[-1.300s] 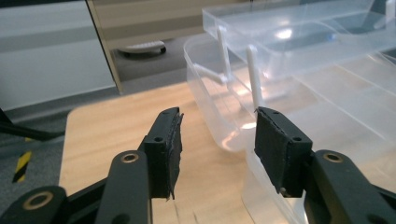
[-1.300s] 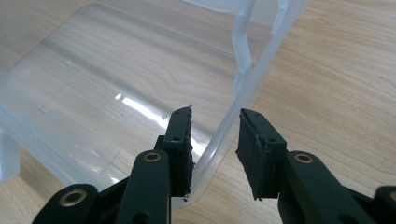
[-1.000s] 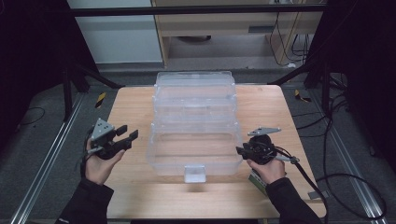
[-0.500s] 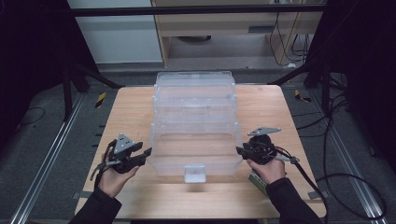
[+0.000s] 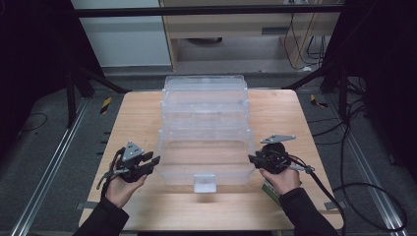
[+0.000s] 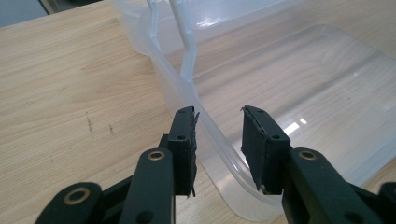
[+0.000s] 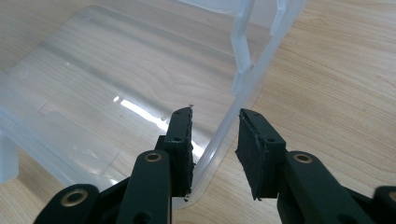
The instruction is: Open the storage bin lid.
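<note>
A clear plastic container (image 5: 205, 123) lies open in the middle of the wooden table, its near half (image 5: 201, 162) shallow with a small latch (image 5: 205, 182) at the front. My left gripper (image 5: 154, 161) is at that half's left edge. It is open, and the clear rim (image 6: 212, 135) runs between its jaws (image 6: 218, 114). My right gripper (image 5: 251, 158) is at the right edge, open too (image 7: 215, 114), astride the rim (image 7: 224, 130). Neither pair of jaws is closed on the plastic.
The table (image 5: 133, 118) has bare wood to the left, right and front of the container. A green object (image 5: 269, 190) lies partly under the right hand. Cables (image 5: 339, 182) trail off the table's right side. Dark floor and rails surround the table.
My left gripper has moved right and nearer, from beyond the table's left side to the container's left rim. The right gripper has stayed at the right rim.
</note>
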Demonstrator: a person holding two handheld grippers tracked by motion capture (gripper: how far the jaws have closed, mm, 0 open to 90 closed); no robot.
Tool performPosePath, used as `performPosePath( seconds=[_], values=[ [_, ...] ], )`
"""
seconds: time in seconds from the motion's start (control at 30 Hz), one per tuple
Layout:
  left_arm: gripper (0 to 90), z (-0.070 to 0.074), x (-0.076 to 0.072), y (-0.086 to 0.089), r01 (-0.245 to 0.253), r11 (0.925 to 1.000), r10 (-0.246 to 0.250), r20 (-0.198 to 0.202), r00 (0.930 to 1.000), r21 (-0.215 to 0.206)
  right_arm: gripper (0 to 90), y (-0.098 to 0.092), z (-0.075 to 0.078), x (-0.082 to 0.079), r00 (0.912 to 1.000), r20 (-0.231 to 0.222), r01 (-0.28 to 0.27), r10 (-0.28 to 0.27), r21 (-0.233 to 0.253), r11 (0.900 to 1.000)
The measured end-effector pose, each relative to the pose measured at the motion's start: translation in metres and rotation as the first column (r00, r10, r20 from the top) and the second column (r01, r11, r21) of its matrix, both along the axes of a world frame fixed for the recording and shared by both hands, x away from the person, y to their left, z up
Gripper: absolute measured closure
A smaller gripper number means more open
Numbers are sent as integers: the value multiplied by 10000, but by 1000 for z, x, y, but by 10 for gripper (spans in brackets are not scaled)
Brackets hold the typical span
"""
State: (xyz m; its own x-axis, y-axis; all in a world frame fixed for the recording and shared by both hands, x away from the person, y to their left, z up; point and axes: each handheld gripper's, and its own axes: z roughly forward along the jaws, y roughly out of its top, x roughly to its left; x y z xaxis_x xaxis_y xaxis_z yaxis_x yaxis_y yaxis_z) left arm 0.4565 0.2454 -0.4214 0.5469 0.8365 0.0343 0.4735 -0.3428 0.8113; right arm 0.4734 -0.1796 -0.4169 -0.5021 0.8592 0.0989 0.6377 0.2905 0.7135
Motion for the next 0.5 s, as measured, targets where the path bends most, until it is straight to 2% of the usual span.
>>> performPosePath(
  seconds=[0.17, 0.27, 0.33, 0.4, 0.5],
  values=[
    [630, 1, 0, 1, -53, 10000, 53, 61, 10000, -28, 659, 0, 0, 0, 10000, -64, 67, -66, 77, 9999],
    [591, 5, -3, 3, -62, 9997, 65, 132, 9999, -254, 665, -1, 0, 1, 9999, -113, 113, -111, 175, 9998],
    [564, 10, -5, 6, -63, 9989, 75, 251, 9997, -472, 690, -2, 3, 0, 9998, 99, 148, -151, 297, 9994],
    [548, 16, -7, 9, -94, 9980, 118, 385, 9992, -621, 669, -7, 8, -2, 9993, 336, 154, -174, 586, 9982],
    [521, 22, -10, 16, -217, 9979, 254, 596, 9979, -616, 639, -15, 16, -3, 9980, 547, 291, -328, 670, 9973]
  ],
)
